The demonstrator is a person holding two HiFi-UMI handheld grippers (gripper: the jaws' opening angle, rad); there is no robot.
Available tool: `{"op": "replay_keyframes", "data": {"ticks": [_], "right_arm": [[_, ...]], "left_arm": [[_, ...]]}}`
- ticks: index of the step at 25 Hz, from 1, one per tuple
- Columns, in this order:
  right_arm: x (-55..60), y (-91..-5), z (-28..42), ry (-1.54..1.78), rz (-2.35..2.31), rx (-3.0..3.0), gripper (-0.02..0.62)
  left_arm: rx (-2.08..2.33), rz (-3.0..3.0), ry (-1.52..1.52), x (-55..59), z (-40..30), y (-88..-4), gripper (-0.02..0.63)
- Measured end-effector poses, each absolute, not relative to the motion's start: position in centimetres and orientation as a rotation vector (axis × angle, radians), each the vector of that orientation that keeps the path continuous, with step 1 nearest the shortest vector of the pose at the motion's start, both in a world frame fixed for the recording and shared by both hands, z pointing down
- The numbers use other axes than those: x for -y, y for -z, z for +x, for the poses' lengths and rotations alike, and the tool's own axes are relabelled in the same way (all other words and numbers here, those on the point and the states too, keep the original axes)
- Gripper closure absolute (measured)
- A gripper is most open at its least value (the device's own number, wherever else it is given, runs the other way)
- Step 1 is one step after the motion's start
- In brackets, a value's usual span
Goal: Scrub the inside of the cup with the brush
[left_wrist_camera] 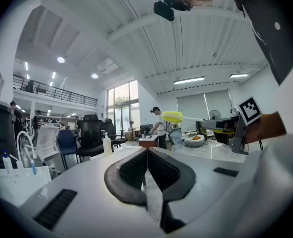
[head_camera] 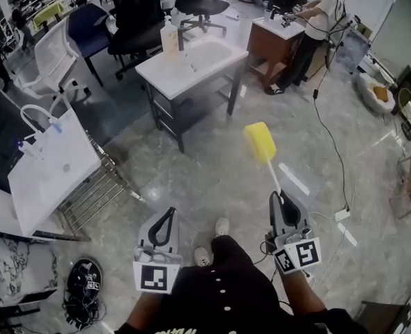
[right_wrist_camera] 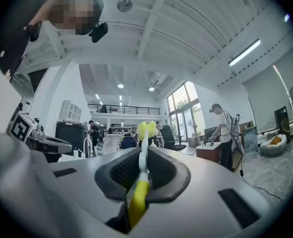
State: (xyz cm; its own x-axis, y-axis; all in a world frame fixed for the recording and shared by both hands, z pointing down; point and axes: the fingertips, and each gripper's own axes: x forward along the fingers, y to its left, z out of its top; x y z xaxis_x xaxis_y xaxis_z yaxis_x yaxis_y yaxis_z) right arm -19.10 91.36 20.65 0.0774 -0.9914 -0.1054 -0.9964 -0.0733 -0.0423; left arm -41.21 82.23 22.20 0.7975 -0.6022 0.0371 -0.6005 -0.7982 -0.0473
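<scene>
Well short of the white sink table (head_camera: 191, 68), the right gripper (head_camera: 279, 199) clamps the brush (head_camera: 260, 143) by its handle, yellow head toward the table; the left gripper (head_camera: 168, 213) is closed and empty.

The right hand-held gripper (head_camera: 278, 199) clamps the brush (head_camera: 260, 142), its yellow head pointing far. The left hand-held gripper (head_camera: 169, 214), jaws together, holds nothing. A white desk (head_camera: 212, 65) stands farther off.

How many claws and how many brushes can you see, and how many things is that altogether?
Claws: 2, the left claw and the right claw
Brushes: 1, the yellow brush
Total: 3
</scene>
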Motion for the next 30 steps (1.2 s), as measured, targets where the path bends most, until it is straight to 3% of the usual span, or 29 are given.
{"op": "replay_keyframes", "data": {"ticks": [14, 30], "right_arm": [[-85.2, -21.2, -16.0, -0.066, -2.228, -2.074, 0.546], [-73.4, -21.2, -6.4, -0.066, -2.196, -2.109, 0.546]], "left_arm": [[-1.016, -2.950, 0.098, -76.1, -38.4, -23.3, 0.578], [-1.060, -2.929, 0.100, -65.0, -29.0, -23.2, 0.578]]}}
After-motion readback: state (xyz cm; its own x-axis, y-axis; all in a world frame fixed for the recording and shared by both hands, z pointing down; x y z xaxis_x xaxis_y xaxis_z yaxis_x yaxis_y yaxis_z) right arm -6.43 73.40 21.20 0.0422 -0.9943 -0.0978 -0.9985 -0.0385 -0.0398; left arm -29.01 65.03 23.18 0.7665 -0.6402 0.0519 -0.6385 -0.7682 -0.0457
